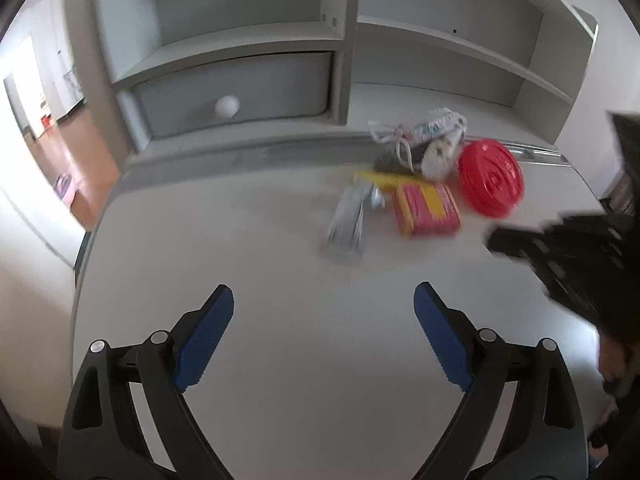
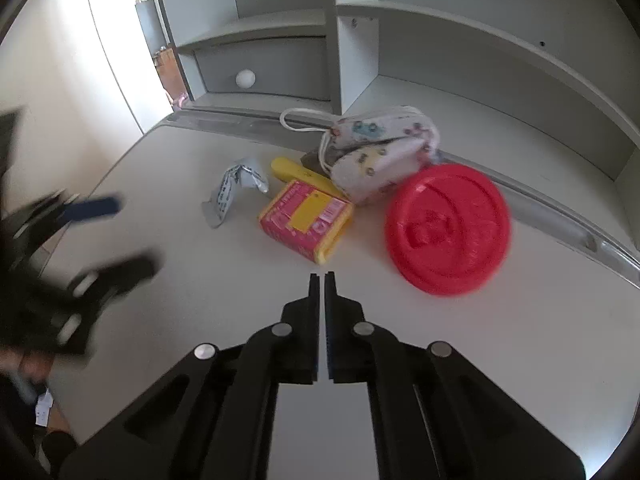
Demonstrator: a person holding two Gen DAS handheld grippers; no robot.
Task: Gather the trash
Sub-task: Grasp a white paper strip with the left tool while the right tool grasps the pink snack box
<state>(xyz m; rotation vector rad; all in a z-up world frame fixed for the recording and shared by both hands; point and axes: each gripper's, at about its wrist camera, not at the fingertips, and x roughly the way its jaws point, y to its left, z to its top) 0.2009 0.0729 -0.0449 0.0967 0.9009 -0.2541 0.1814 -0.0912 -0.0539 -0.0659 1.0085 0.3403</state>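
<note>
Right wrist view, items ranged about the pink-and-yellow box (image 2: 306, 220) on the white desk (image 2: 480, 340): left gripper (image 2: 116, 236), blurred, well to its left, prongs spread wide with nothing between them; crumpled silver wrapper (image 2: 234, 190) just left of the box; yellow stick (image 2: 298, 174) touching the box's far edge; patterned fabric pouch (image 2: 380, 148) behind and right of the box, lying on the stick's end; red disc (image 2: 448, 228) right of the box, apart from it; right gripper (image 2: 322, 276) just in front of the box, fingers closed together on nothing, over bare desk
</note>
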